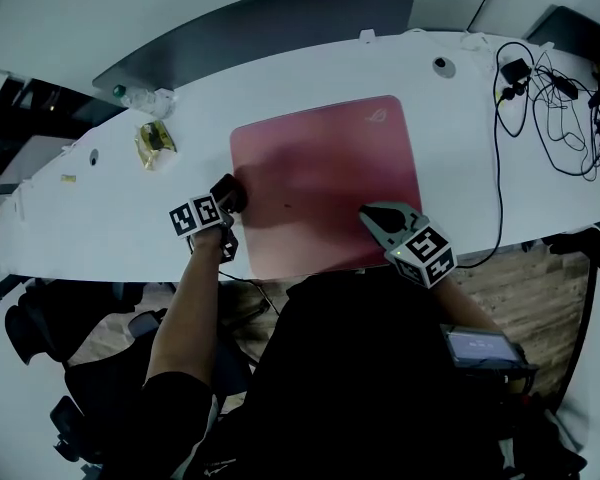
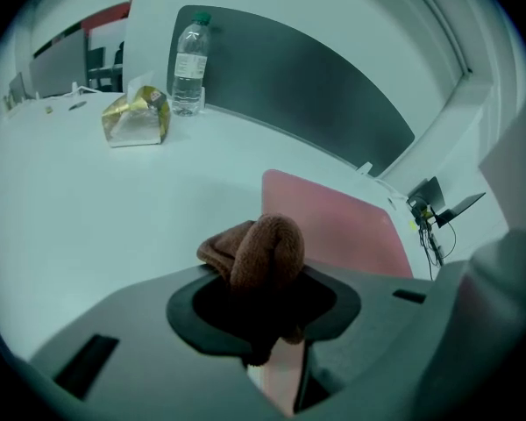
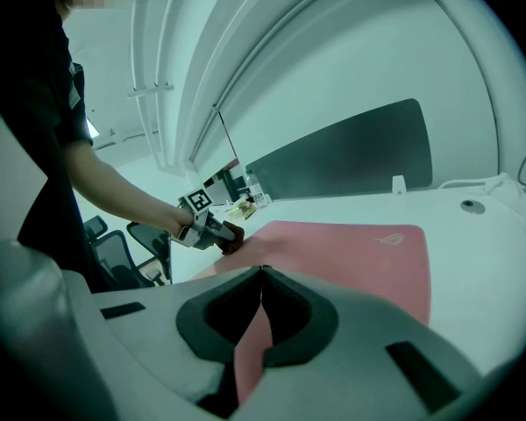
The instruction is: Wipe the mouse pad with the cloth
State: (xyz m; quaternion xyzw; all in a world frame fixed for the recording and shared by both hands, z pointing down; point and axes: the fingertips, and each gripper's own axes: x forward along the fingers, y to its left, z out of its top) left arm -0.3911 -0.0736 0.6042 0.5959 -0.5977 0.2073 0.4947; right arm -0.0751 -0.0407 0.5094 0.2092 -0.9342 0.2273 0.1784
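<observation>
Underneath everything runs a long white desk [image 1: 110, 188], with a dark divider panel [image 1: 270, 18] along its far side, behind the mouse pad. The pink mouse pad [image 1: 330, 178] lies flat near the desk's front edge, a pale logo in its far right corner. A tangle of black cables [image 1: 550, 118] sprawls well to the right of the pad.

At the pad's left edge, the left gripper [image 1: 230, 196] has its jaws clamped on a bunched brown cloth [image 2: 263, 253], which bulges out past the jaw tips and sits right at that border. Whether the cloth presses on the pad or on the bare desk beside it is hard to tell.

Over the pad's near right corner, the right gripper [image 1: 380, 220] has its jaws closed tip to tip with nothing between them.

Well to the left of the pad and farther back, a clear plastic bottle [image 2: 189, 60] stands upright, a crumpled gold packet [image 2: 138, 117] just beside it.
</observation>
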